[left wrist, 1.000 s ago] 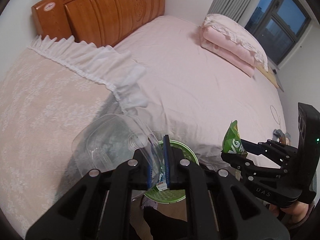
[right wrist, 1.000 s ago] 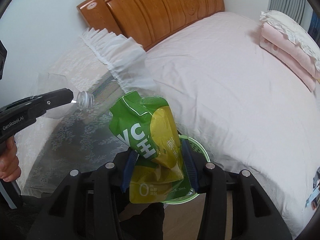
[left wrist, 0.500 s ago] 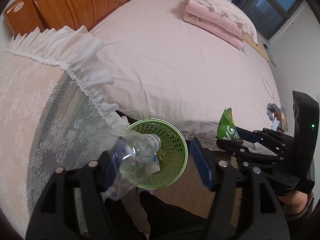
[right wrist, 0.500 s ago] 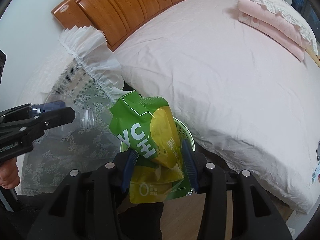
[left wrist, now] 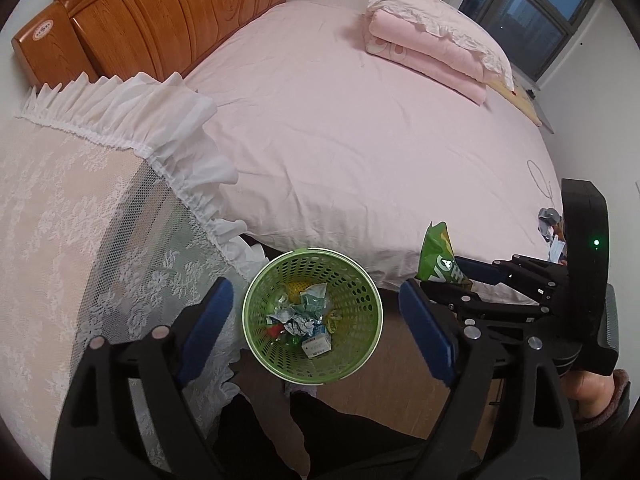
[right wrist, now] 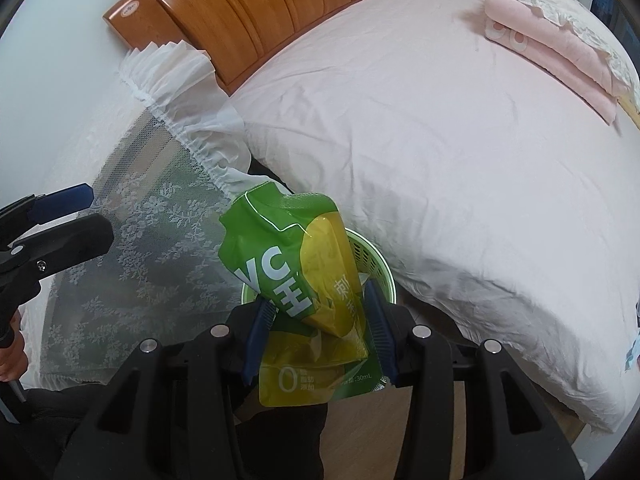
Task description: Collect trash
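Note:
A green perforated trash basket (left wrist: 362, 354) stands on the wood floor beside the bed, with crumpled paper and small packets inside. My left gripper (left wrist: 316, 316) is open and empty, its blue pads spread either side of the basket from above. My right gripper (right wrist: 318, 320) is shut on a green and yellow drink pouch (right wrist: 304, 280), held above the basket's rim (right wrist: 380, 268). The right gripper with the pouch (left wrist: 440, 264) also shows in the left wrist view, right of the basket. The clear bottle is not visible.
A bed with a pink sheet (left wrist: 360, 140) and wooden headboard (left wrist: 160, 28) lies behind the basket. A lace-covered bedside stand (left wrist: 80, 240) is to the left. Folded pink bedding (left wrist: 432, 52) sits at the far side. Small items lie at the bed's right edge (left wrist: 550, 224).
My left gripper opened and let go of the clear plastic bottle, which is gone from view. The right gripper kept hold of the pouch and stayed above the basket.

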The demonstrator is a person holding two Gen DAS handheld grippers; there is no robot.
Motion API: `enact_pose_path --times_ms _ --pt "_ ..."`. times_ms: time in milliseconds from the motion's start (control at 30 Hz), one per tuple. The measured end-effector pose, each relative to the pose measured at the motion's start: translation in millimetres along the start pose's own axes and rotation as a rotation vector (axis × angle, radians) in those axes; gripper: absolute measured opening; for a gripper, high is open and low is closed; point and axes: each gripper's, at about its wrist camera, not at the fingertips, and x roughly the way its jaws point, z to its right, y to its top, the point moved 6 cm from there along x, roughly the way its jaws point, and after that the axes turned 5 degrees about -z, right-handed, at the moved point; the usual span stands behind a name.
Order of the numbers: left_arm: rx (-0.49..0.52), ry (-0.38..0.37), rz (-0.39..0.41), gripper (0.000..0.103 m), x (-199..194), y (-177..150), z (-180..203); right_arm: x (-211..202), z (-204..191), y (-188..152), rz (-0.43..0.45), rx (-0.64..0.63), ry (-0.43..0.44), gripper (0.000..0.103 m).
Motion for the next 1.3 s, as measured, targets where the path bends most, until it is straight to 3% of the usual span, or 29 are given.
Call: enact_pose_path --times_ms 333,433,467,500,667,933,1100,1300 --pt "-0.093 0.065 0.071 0.092 -26.6 -2.4 -34.6 25.5 -18.3 -5.2 -0.069 -0.048 -0.008 0.05" --pt "-0.14 0.088 0.087 0.095 -33.7 -4.4 -50.6 36.5 -25.6 -3.8 -0.077 -0.057 -0.057 0.086" --pt "-0.154 0.096 0.092 0.095 -35.9 -5.1 -55.4 38.6 -26.5 -3.7 -0.08 -0.059 -0.067 0.096" --pt "-0.168 0.104 0.097 0.095 -38.1 -5.9 -60.9 41.8 -28.8 -3.0 -0.091 -0.064 -0.068 0.098" --pt "-0.23 0.131 0.108 0.095 -46.3 -10.8 -84.3 51.8 -34.4 3.4 -0.13 -0.063 -0.062 0.099" --pt "-0.289 0.17 0.127 0.095 -58.4 -18.6 -108.3 50.7 -50.0 14.8 -0.106 -0.079 -0.063 0.099" --pt "-0.32 0.243 0.171 0.095 -80.7 -23.7 -133.2 44.2 -76.5 36.8 -0.077 -0.107 -0.041 0.099" --pt "-0.423 0.403 0.268 0.095 -141.2 -35.8 -199.6 14.1 -141.4 81.7 0.023 -0.227 -0.022 0.099"
